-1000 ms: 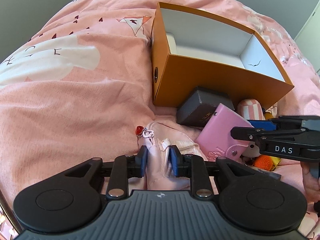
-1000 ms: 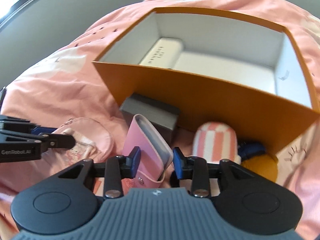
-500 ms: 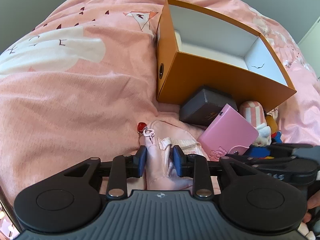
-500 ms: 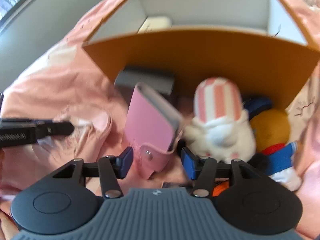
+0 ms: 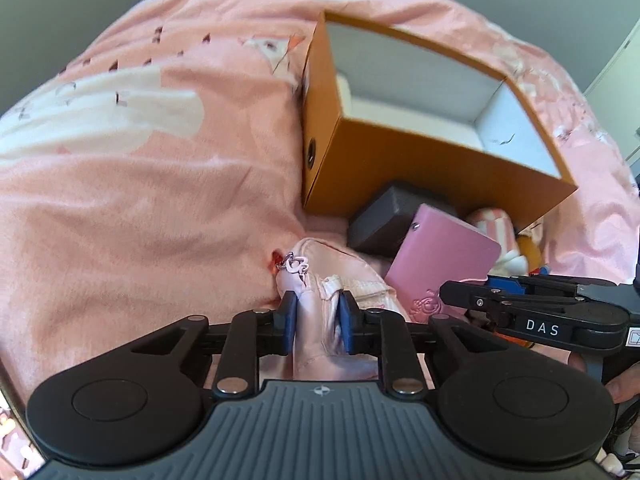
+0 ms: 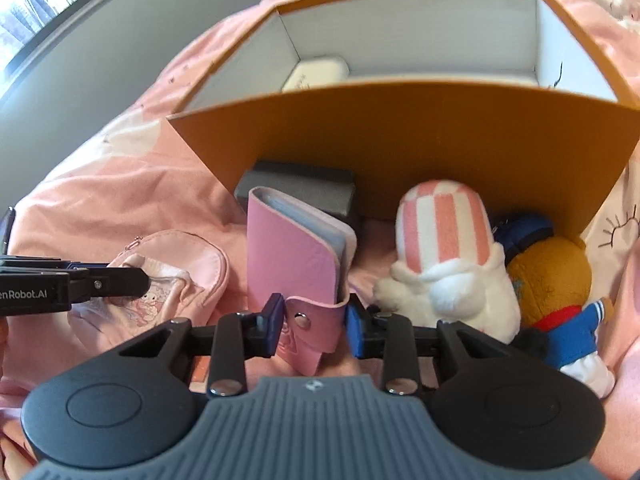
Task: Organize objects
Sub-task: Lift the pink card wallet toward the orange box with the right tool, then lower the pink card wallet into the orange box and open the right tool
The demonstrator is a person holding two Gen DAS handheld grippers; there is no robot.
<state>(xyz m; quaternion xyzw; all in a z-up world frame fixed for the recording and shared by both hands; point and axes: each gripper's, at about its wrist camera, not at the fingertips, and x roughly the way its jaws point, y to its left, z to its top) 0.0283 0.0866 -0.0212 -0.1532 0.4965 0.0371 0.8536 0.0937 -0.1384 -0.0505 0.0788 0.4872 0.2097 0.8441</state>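
Orange cardboard is the landmark here: the open orange box [image 6: 400,140] sits on the pink duvet [image 5: 140,200], and everything still to be sorted lies heaped against its near wall. Nearest that wall is a grey case [image 6: 296,194], with the pink card holder [image 6: 292,256] standing upright in front of it, long axis pointing up toward the box rim. The right gripper [image 6: 314,326] brackets the holder's snap flap; its fingers look close on either side, though whether they truly press it I cannot tell. Off to the box's left-front corner, the left gripper [image 5: 318,322] is pinching a fold of the pink zip pouch [image 5: 332,272]. A striped plush [image 6: 444,240] and a brown plush [image 6: 552,276] lie toward the box's right end. I'd judge the right hand nearer the box, its lift straight up and forward over the wall.
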